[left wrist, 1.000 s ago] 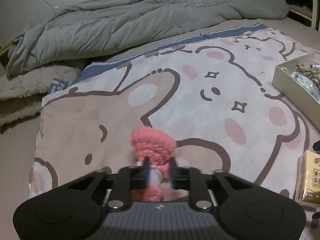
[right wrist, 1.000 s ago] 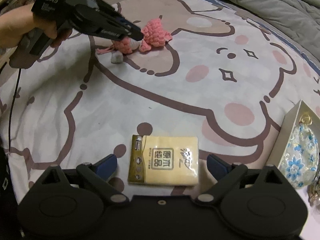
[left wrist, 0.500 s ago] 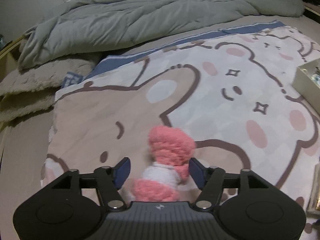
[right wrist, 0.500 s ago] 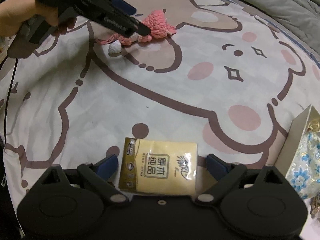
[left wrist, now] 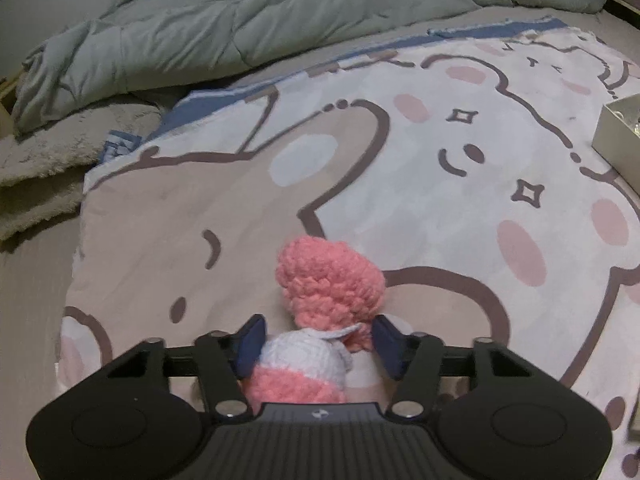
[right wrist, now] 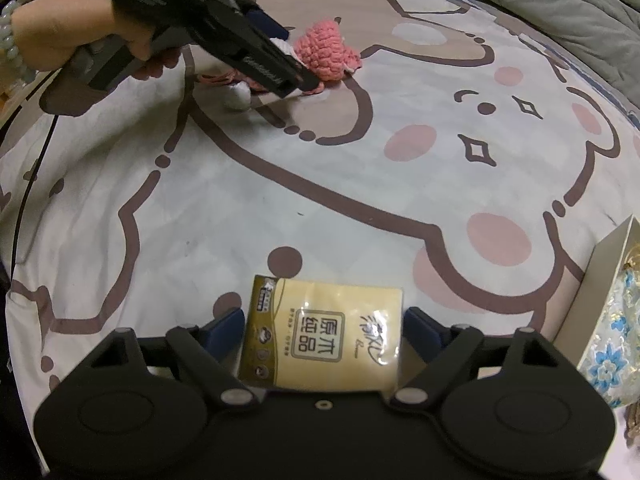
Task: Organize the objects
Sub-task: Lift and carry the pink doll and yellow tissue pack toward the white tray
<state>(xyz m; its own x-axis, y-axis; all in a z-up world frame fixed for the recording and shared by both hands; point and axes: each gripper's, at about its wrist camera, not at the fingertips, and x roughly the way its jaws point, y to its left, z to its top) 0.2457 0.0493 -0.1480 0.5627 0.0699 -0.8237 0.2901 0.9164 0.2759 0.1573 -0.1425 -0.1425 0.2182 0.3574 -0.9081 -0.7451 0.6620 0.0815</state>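
2 pickups are under way on the bedspread (right wrist: 280, 200). The left gripper (left wrist: 316, 344) is closing around the crocheted doll (left wrist: 320, 320), not yet clamped. The right gripper (right wrist: 324, 332) is closing astride the tissue pack (right wrist: 324, 340), still unpinched. Next, firm grips are needed, then carriage toward the box (right wrist: 600, 280) at 3 o'clock.

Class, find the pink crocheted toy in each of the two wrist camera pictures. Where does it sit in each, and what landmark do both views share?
Left wrist view: the pink crocheted toy lies bottom centre, between the fingers of the closing left claw.
Right wrist view: it lies upper left of centre, partly behind the left claw.
Shared landmark: the cream box, right edge in both.
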